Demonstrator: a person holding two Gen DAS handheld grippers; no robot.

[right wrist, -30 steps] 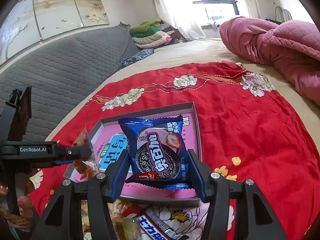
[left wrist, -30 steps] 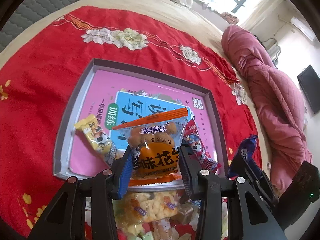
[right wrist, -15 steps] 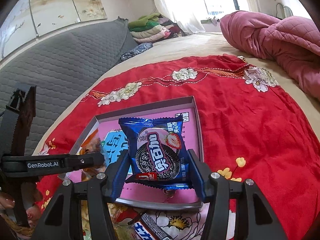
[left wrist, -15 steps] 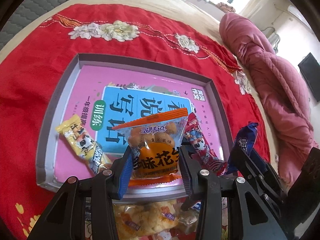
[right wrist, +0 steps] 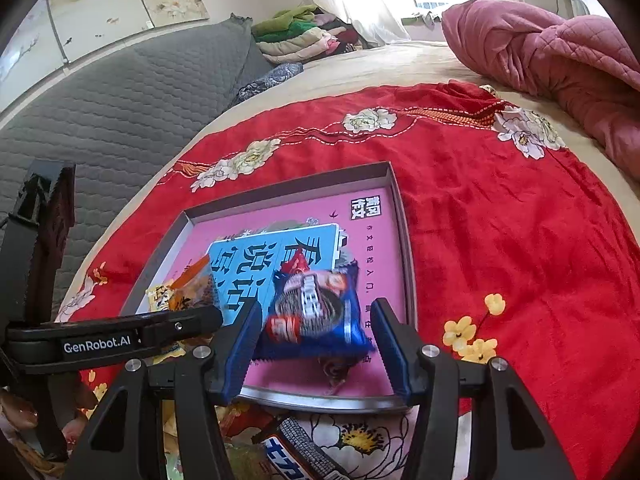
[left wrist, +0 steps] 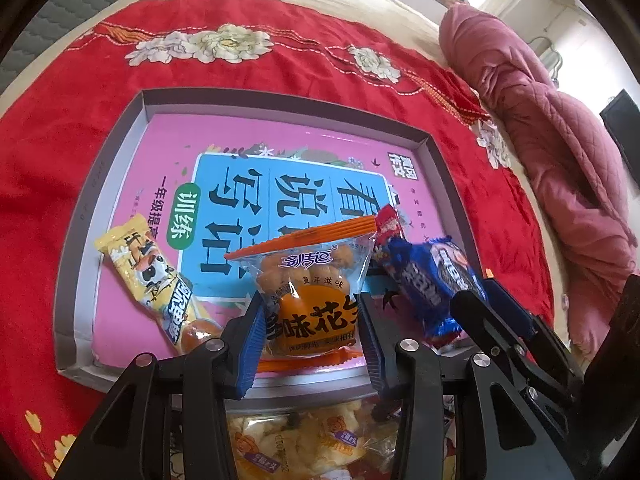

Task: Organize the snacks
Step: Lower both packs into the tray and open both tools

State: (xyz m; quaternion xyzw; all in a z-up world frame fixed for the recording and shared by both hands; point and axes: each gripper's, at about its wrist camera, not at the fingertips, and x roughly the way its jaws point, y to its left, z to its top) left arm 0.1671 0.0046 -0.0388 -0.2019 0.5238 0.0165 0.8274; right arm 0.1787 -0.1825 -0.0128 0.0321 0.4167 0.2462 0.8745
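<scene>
Gripping a clear orange-edged peanut snack packet (left wrist: 310,300), the left gripper (left wrist: 312,340) hovers over the grey-rimmed pink tray's (left wrist: 120,148) near edge; the right gripper (right wrist: 316,344) stands open around a blurred blue cookie packet (right wrist: 316,312).

A red bedspread (left wrist: 48,152) is showing white embroidered flowers; the tray (left wrist: 436,152) is showing grey walls; the quilt (right wrist: 560,52) is looking pink.

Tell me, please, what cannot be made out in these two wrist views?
- Right wrist view: the blue foil cookie packet is blurred; whether the right gripper grips it is unclear.
- Left wrist view: the left gripper and its orange-trimmed clear peanut packet hide most of the red wrapper and the pale snack bags.
</scene>
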